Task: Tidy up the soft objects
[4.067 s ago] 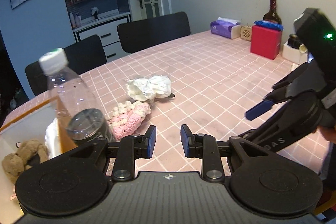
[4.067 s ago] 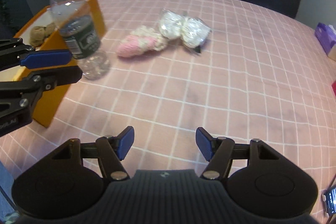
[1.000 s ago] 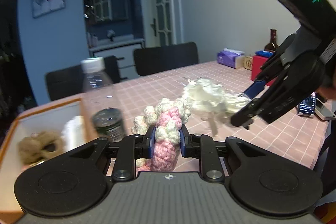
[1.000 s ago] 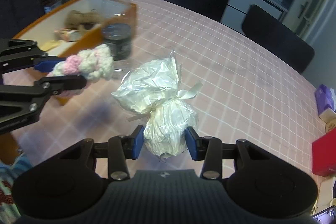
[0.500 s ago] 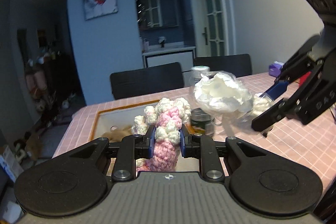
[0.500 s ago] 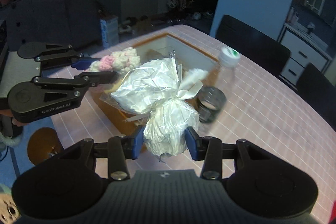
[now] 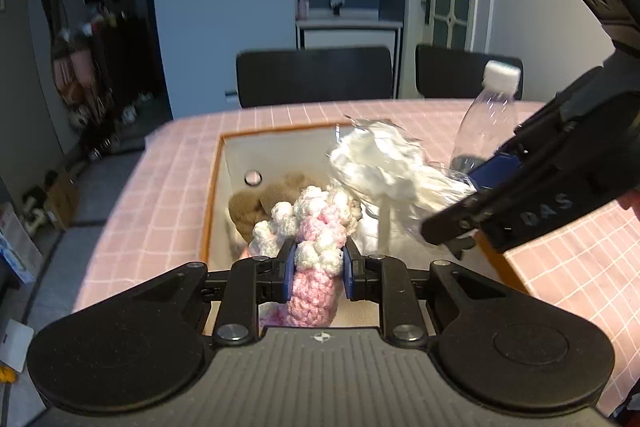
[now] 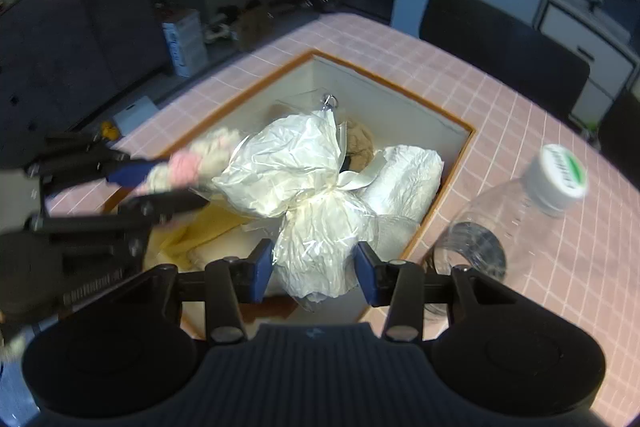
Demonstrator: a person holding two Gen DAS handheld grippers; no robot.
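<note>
While the pink-and-white crochet piece [image 7: 316, 259] sat clamped between the left gripper's [image 7: 316, 269] blue pads, it hung above the orange-rimmed box [image 7: 218, 163] on the pink checked tablecloth [image 7: 160, 179]. Right gripper [image 8: 316, 271], angled down from the right, pinched the white plastic-wrapped bundle [image 8: 304, 183] over the same box. Brown plush [image 7: 260, 203] lay inside. Clear bottle [image 8: 516, 211] stood just beside the box.

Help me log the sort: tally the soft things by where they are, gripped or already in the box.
Gripped: 2, the crochet toy and the wrapped white bundle.
In the box: 3, the brown plush, white roll and yellow cloth.
Total: 5.
</note>
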